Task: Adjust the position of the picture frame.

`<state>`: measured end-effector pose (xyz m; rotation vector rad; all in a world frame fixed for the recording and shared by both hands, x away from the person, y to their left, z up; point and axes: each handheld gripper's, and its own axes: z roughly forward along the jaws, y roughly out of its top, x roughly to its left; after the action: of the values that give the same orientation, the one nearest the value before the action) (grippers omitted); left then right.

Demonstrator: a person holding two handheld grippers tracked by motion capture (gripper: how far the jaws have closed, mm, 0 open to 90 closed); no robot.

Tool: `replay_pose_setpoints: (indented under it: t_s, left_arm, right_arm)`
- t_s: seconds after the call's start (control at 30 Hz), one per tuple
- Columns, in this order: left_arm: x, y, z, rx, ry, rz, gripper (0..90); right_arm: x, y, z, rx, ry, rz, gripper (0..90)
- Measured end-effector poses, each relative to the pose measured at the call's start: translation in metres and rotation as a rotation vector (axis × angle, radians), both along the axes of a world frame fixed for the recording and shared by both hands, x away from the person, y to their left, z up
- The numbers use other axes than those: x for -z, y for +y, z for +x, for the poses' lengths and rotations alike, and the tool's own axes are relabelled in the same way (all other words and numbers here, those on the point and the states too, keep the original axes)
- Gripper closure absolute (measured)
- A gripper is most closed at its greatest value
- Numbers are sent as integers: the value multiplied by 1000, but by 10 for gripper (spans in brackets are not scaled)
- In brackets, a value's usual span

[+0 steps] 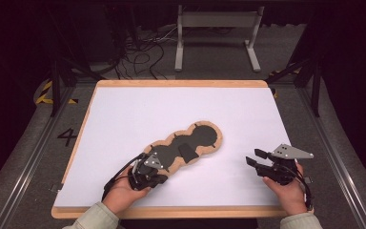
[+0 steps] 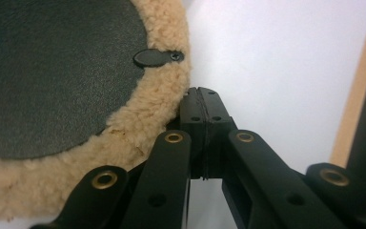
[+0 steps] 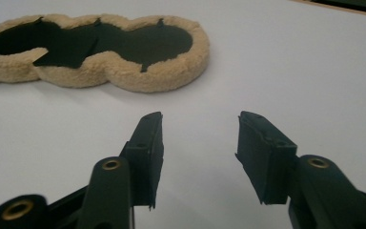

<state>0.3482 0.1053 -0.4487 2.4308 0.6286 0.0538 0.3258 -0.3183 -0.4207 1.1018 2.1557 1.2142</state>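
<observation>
**K:** Sheepskin pad [image 1: 190, 145] status? Landmark = white table sheet [image 1: 138, 109].

**M:** Pad lies flat on the sheet, a bit toward the near edge from centre, running diagonally; three-lobed, tan fleece rim, dark inner face up; one dark flap [image 1: 187, 151] folded over near the middle lobe.

**K:** Left gripper [image 1: 148, 175]?

**M:** At the pad's near-left end, close to the sheet's near edge; jaws fully together; fingertips [image 2: 201, 102] sit against the fleece rim beside a small dark tab [image 2: 153, 57]; may be pinching a bit of fleece, can't confirm from this angle.

**K:** Right gripper [image 1: 257, 159]?

**M:** Well apart from the pad, over the sheet's near-right area; jaws about half spread, nothing between them, bare sheet under; aimed toward the pad.
</observation>
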Motion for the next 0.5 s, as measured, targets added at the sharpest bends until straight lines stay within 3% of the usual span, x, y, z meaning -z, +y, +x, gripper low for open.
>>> replay_pose_setpoints:
  t_s: [0.13, 0.2, 0.3, 0.33, 0.5]
  left_arm:
    - [1, 3, 2, -38, -3, -4, 900]
    - [1, 5, 5, -62, -46, 2, 900]
    - [2, 8, 9, -119, -56, 2, 900]
    - [3, 9, 12, -130, -76, -1, 900]
    - [6, 17, 22, -213, -69, -56, 884]
  right_arm:
    - [0, 4, 0, -18, 16, -15, 580]
    - [0, 5, 0, -26, 15, -22, 612]
    - [0, 6, 0, -37, 20, -21, 648]
    - [0, 7, 0, -40, 22, -21, 662]
    - [0, 10, 1, -55, 25, -36, 728]
